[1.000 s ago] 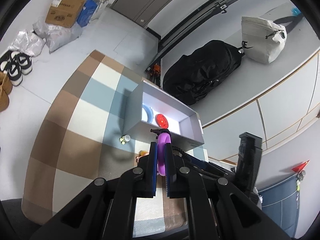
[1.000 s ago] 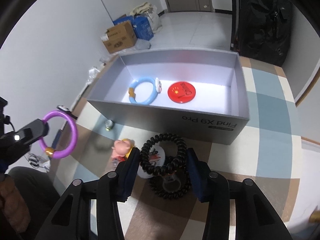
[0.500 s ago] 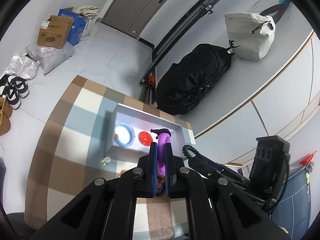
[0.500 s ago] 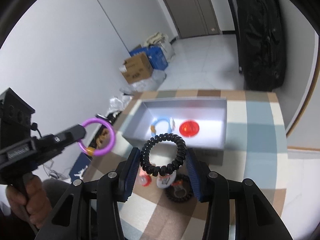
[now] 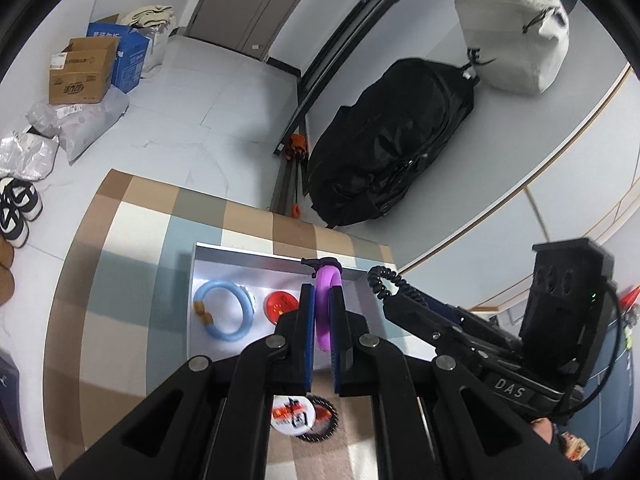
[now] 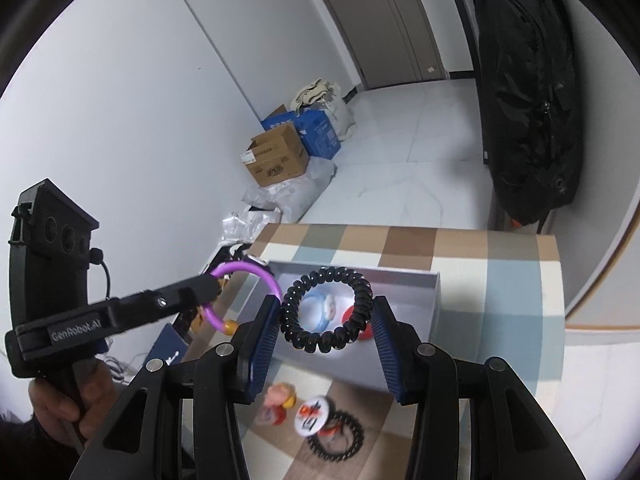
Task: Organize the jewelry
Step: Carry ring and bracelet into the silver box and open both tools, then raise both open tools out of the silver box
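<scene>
My left gripper (image 5: 321, 320) is shut on a purple bracelet (image 5: 325, 300), held high above the grey box (image 5: 224, 250); the bracelet also shows in the right wrist view (image 6: 244, 276). My right gripper (image 6: 326, 316) is shut on a black coiled bracelet (image 6: 326, 312), also seen edge-on in the left wrist view (image 5: 382, 280). Inside the box (image 6: 400, 280) lie a blue bracelet (image 5: 224, 312) and a red round badge (image 5: 280, 306). On the checked cloth below lie a white badge (image 5: 291, 416), another black coil (image 6: 336, 440) and a small figurine (image 6: 280, 396).
The box stands on a checked cloth (image 5: 132, 280) over a table. On the floor are a black backpack (image 5: 384, 140), cardboard boxes (image 5: 82, 72), plastic bags (image 5: 80, 120) and shoes (image 5: 16, 208). A white bag (image 5: 512, 36) hangs on the wall.
Both grippers have risen well above the table with their bracelets still held. The box and the loose items now look smaller and farther below.
</scene>
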Demonstrator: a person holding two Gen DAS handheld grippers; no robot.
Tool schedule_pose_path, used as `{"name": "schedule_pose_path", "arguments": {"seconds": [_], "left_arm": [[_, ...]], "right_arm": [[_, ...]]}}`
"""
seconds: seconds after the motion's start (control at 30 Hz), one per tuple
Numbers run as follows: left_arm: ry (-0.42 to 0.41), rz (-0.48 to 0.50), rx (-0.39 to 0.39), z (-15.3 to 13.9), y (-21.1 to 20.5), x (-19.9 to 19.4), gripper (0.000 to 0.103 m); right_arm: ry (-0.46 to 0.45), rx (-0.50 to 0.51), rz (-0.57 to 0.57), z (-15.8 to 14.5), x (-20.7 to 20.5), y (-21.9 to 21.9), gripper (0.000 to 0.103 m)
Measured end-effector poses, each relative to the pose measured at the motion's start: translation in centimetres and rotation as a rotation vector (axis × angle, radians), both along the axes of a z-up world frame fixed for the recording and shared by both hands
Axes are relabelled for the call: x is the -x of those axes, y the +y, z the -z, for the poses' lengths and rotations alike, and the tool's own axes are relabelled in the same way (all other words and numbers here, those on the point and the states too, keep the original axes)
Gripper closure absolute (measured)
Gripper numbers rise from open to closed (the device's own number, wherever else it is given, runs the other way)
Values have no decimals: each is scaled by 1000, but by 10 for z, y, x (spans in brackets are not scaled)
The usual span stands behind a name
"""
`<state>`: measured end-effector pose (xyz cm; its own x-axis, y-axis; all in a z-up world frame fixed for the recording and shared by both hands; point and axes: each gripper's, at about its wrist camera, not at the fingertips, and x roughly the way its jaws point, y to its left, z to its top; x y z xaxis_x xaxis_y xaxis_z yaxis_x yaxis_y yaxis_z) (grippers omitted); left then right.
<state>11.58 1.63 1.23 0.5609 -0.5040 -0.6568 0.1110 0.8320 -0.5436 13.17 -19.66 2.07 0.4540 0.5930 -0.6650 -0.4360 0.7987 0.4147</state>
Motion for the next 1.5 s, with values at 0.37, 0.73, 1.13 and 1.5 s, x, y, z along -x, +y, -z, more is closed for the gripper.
{"name": "schedule_pose_path", "arguments": {"seconds": [0.37, 0.73, 1.13, 1.5], "left_arm": [[40, 49, -27, 27, -7, -19, 101], [59, 92, 28, 31, -8, -27, 99], [25, -17, -38, 21, 9, -14, 49], [-16, -178, -294, 2, 1, 26, 30]], "right_arm": [[67, -2, 0, 33, -28, 2, 58], [86, 8, 1, 42, -36, 4, 55], [-5, -1, 43, 25, -24, -12, 12], [-84, 2, 76, 12, 5, -21, 0]]}}
